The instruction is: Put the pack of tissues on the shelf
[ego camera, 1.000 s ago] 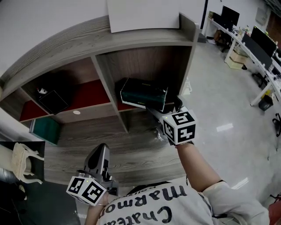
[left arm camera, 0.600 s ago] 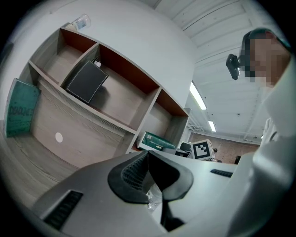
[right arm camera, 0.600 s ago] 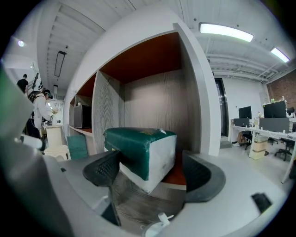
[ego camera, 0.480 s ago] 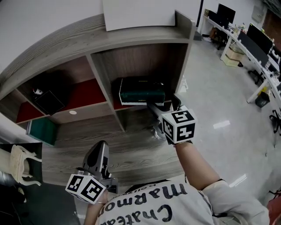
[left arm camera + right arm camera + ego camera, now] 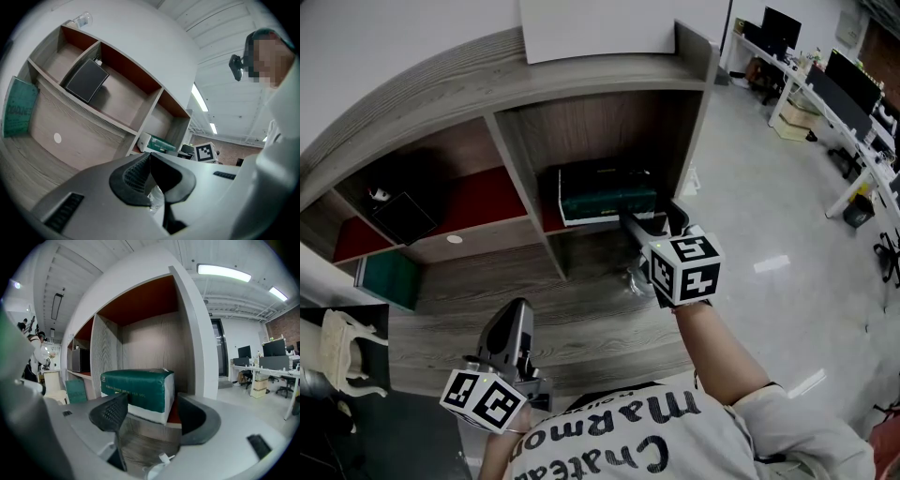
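Note:
The green and white pack of tissues (image 5: 605,192) (image 5: 136,389) lies on the red floor of the shelf's right compartment (image 5: 675,141). My right gripper (image 5: 639,225) (image 5: 151,412) points into that compartment, just in front of the pack. Its jaws stand apart and have just been closing. Nothing is between them: the pack sits just past the fingertips, untouched by the pads. My left gripper (image 5: 517,314) (image 5: 149,157) hangs low near the person's body, shut and empty. From the left gripper view the pack (image 5: 157,143) is small and far off.
A black box (image 5: 403,211) sits in the middle compartment. A green book (image 5: 392,277) leans at the shelf's lower left. A white board (image 5: 609,28) lies on top of the shelf. A pale chair (image 5: 342,347) stands at the left, and office desks (image 5: 853,94) at the far right.
The right gripper has drawn back a little from the pack and its jaws have narrowed. The pack has settled flat in the compartment. The left gripper has kept still.

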`<action>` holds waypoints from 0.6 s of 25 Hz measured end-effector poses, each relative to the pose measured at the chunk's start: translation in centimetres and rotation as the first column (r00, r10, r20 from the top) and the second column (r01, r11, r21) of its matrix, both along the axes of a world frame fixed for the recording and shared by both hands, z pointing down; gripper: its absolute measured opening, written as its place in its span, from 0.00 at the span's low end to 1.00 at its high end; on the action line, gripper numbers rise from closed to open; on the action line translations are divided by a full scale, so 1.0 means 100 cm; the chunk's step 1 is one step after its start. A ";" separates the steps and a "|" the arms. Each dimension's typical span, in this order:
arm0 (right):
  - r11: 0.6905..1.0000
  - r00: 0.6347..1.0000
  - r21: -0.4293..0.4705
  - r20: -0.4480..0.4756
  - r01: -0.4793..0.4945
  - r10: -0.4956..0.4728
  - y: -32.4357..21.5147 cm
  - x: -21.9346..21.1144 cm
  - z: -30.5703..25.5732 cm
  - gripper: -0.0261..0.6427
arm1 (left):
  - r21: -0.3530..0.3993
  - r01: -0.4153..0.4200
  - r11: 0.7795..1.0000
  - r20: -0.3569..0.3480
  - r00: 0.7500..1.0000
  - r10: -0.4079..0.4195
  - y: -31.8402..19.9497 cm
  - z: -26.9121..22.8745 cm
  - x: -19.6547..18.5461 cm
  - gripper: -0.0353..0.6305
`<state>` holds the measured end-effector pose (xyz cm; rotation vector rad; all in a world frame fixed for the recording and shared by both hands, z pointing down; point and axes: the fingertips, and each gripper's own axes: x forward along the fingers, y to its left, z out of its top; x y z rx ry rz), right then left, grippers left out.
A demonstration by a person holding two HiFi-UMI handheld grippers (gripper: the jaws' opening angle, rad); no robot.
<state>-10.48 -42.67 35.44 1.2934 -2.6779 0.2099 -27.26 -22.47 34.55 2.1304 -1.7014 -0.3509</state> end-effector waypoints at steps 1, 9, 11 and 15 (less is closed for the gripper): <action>1.000 1.000 0.000 0.001 -0.003 0.003 0.000 0.000 0.000 0.54 | 0.000 0.001 1.000 0.000 1.000 -0.001 0.000 0.000 -0.001 0.08; 0.999 0.999 -0.002 0.001 -0.034 0.034 0.001 0.002 0.002 0.54 | 0.007 -0.015 1.000 -0.005 1.000 0.015 -0.002 -0.001 -0.007 0.08; 0.999 0.999 -0.003 0.000 -0.047 0.047 0.001 0.003 0.003 0.54 | 0.010 -0.023 1.000 -0.006 1.000 0.023 -0.003 -0.001 -0.009 0.08; 0.997 0.997 -0.012 0.002 -0.071 0.071 0.003 0.005 0.005 0.52 | 0.015 -0.039 0.999 -0.006 0.999 0.039 -0.004 -0.003 -0.013 0.08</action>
